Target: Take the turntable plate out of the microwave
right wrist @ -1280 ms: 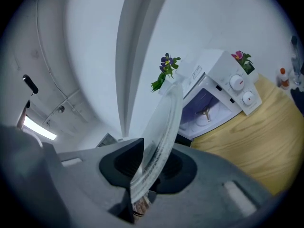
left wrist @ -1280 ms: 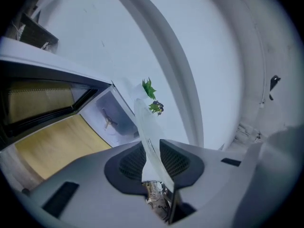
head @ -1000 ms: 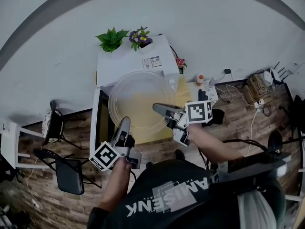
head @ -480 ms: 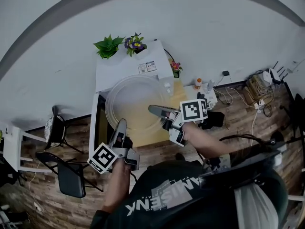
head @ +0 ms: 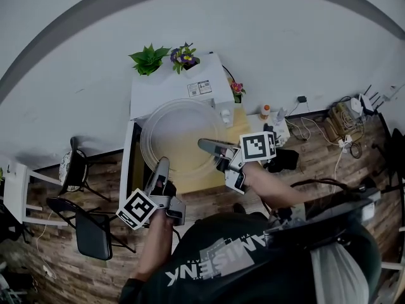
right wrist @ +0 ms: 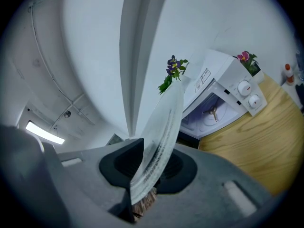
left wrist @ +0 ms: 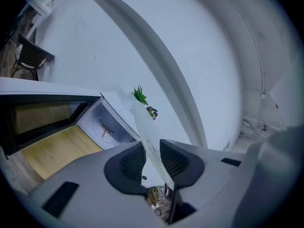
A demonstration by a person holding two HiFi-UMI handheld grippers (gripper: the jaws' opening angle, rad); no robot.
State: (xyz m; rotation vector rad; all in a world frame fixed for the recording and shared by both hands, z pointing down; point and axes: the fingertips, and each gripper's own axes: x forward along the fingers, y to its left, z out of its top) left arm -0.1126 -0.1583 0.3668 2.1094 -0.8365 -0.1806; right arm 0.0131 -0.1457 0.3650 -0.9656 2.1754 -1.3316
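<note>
Left claw (head: 162,164): clenched on the rim of the plate (head: 180,128) at 7 o'clock. The left gripper view shows the glass edge-on between both pads. Over the last second this grip does not alter.

The plate shifts only slightly in the head view. It hangs roughly level over the worktop (head: 241,120), fully outside the microwave (head: 180,84). The microwave stands at 12 o'clock with its door (head: 128,163) swung open at 9 o'clock. The cavity holds only the bare drive hub (right wrist: 212,112).

Right claw (head: 205,145): clenched on the rim at about 4 o'clock, grip likewise unchanged.

Judgement: the removal itself appears complete. The two-point hold is steady, and what remains is probably to set the plate down.
</note>
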